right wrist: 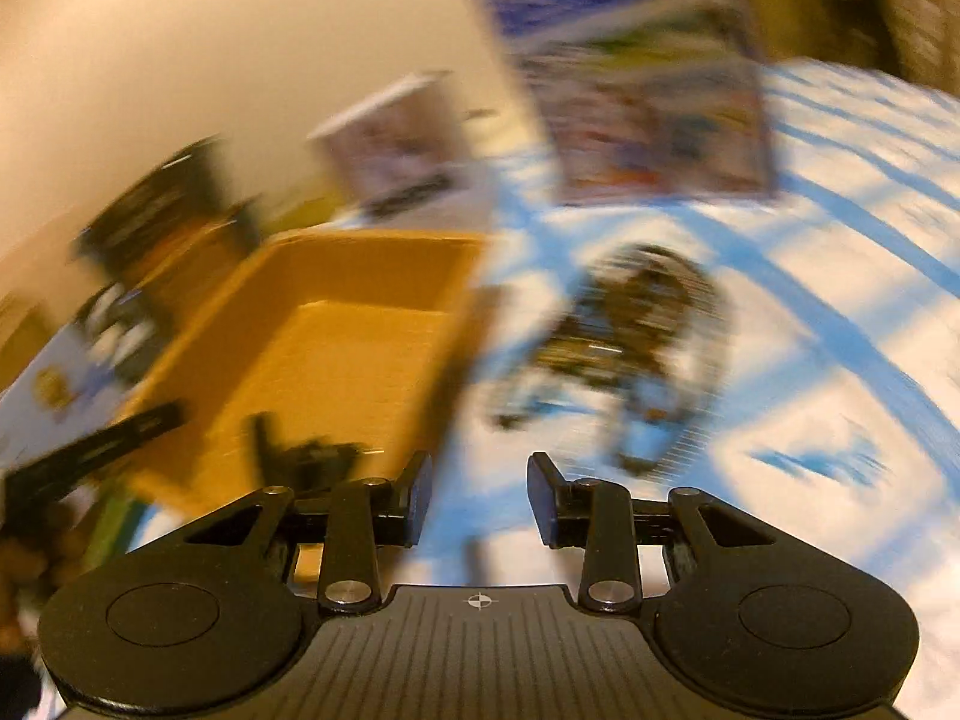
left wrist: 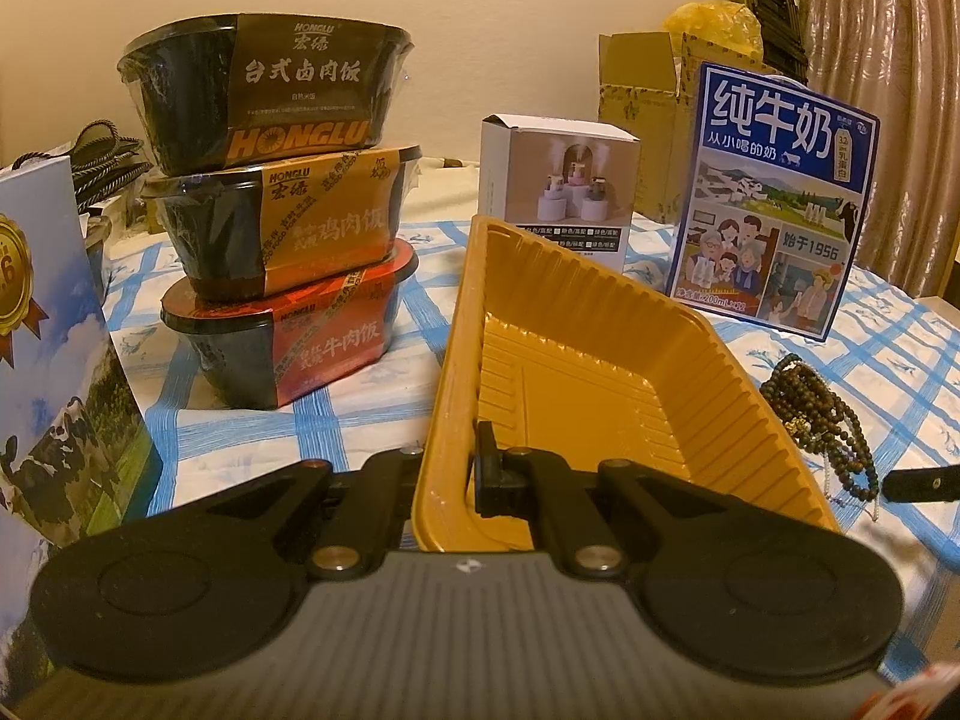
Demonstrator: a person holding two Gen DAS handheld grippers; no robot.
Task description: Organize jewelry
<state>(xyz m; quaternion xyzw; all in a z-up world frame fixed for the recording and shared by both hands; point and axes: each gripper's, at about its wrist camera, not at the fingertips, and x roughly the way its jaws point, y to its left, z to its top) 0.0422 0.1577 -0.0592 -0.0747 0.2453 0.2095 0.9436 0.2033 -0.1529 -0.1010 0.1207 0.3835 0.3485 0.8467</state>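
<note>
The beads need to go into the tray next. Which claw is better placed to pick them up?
Right. The right claw is open, empty and faces the beads. The left claw is shut on the yellow tray's rim.

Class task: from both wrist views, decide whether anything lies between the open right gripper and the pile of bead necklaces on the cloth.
Nothing visible does. The right gripper is open over bare checked tablecloth, and the bead necklaces lie ahead of it. The yellow tray, clamped by the left gripper, sits off to one side. The right view is blurred.
</note>
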